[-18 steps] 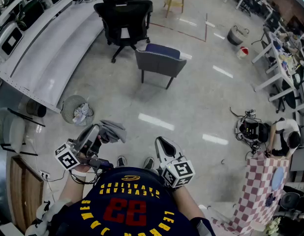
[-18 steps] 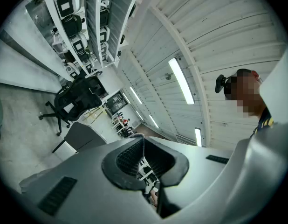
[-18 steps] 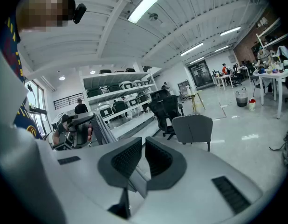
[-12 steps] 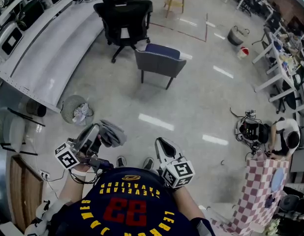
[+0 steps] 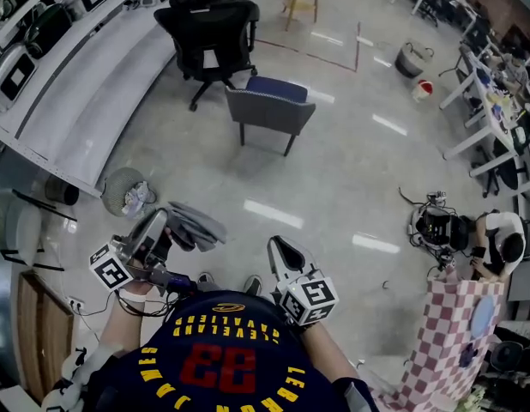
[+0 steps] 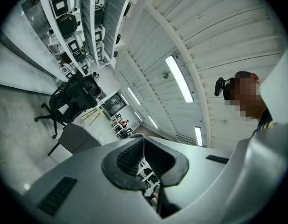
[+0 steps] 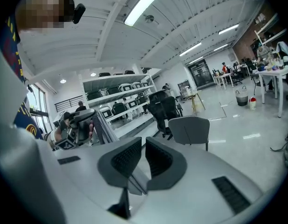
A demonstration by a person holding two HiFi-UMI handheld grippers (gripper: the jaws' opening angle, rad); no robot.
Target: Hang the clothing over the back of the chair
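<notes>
A grey chair (image 5: 269, 110) with a blue seat stands on the floor ahead of me, its back towards me. It also shows in the left gripper view (image 6: 76, 139) and the right gripper view (image 7: 190, 129). My left gripper (image 5: 162, 230) is shut on a grey piece of clothing (image 5: 196, 227), which droops to its right at waist height. Only a thin fabric edge (image 6: 137, 136) shows at that gripper's (image 6: 142, 138) pinched tips. My right gripper (image 5: 276, 245) is held beside it, well short of the chair. Its (image 7: 142, 146) jaws stand slightly apart with nothing between them.
A black office chair (image 5: 209, 28) stands just behind the grey one. A long white bench (image 5: 68, 84) runs along the left, with a wire waste basket (image 5: 128, 191) at its near end. A person (image 5: 496, 234) crouches at the right by a checkered cloth (image 5: 458, 333).
My left gripper has shifted slightly left with the clothing, which now hangs more spread out. The right gripper has barely moved.
</notes>
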